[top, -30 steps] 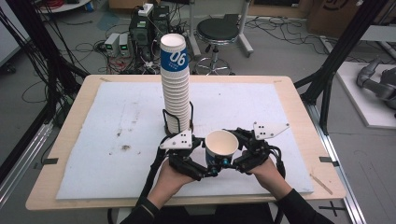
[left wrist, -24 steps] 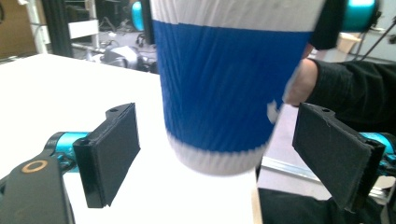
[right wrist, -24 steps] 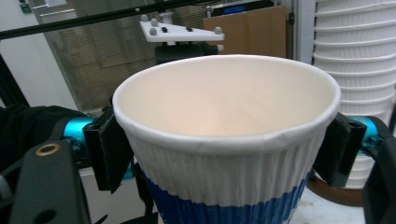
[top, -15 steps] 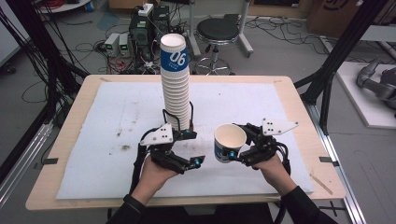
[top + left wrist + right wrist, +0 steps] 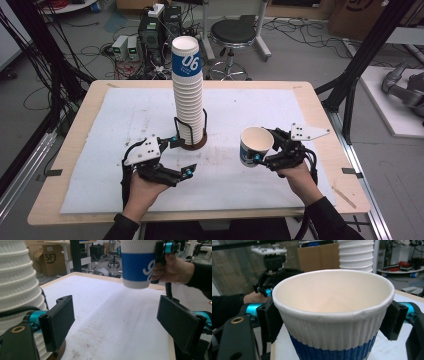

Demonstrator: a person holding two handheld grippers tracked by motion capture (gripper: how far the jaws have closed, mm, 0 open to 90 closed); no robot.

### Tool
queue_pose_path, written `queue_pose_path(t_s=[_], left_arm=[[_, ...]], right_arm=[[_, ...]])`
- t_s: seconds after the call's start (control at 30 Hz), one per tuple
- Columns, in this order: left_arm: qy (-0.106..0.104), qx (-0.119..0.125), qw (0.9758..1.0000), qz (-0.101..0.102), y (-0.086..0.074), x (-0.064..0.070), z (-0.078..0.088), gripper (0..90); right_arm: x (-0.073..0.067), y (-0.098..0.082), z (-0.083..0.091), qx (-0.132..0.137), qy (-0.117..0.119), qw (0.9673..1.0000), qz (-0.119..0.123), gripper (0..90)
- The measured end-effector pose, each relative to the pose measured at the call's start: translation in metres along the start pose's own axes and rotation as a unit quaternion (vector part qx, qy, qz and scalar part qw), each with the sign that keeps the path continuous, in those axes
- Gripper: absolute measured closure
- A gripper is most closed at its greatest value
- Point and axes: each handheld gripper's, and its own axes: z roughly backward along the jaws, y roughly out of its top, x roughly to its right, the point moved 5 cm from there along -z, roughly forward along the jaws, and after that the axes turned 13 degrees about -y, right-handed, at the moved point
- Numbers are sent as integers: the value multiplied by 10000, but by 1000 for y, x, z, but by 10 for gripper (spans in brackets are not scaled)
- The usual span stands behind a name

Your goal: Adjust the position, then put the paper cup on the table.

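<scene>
Gripping a paper cup (image 5: 253, 145) off the table (image 5: 320, 125), right gripper (image 5: 260, 156), left gripper (image 5: 183, 156) spread empty, cup stack (image 5: 188, 95) at its 12 o'clock (the cup's bare inside visible in the right gripper view).

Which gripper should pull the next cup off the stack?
Left. The left gripper is open, empty and right beside the cup stack. The right gripper is shut on a paper cup, held off to the side.

one tall cup stack (image 5: 188, 95), one loose cup (image 5: 255, 145), two claws, one table (image 5: 80, 120)
</scene>
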Motion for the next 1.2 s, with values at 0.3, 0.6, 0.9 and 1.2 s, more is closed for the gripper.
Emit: queue_pose_path(t_s=[0.3, 0.6, 0.9, 1.2], left_arm=[[176, 109, 9997, 138, -2, -7, 6, 145], [152, 168, 9996, 171, 0, -7, 4, 145], [125, 141, 9997, 171, -1, -7, -1, 145], [23, 66, 9998, 189, -4, -7, -8, 145]], right_arm=[[2, 0, 0, 37, -36, 10000, -27, 201], [5, 1, 5, 73, -94, 9999, -37, 201], [6, 1, 8, 80, -135, 9999, -49, 201], [4, 0, 8, 56, -115, 9999, -15, 201]])
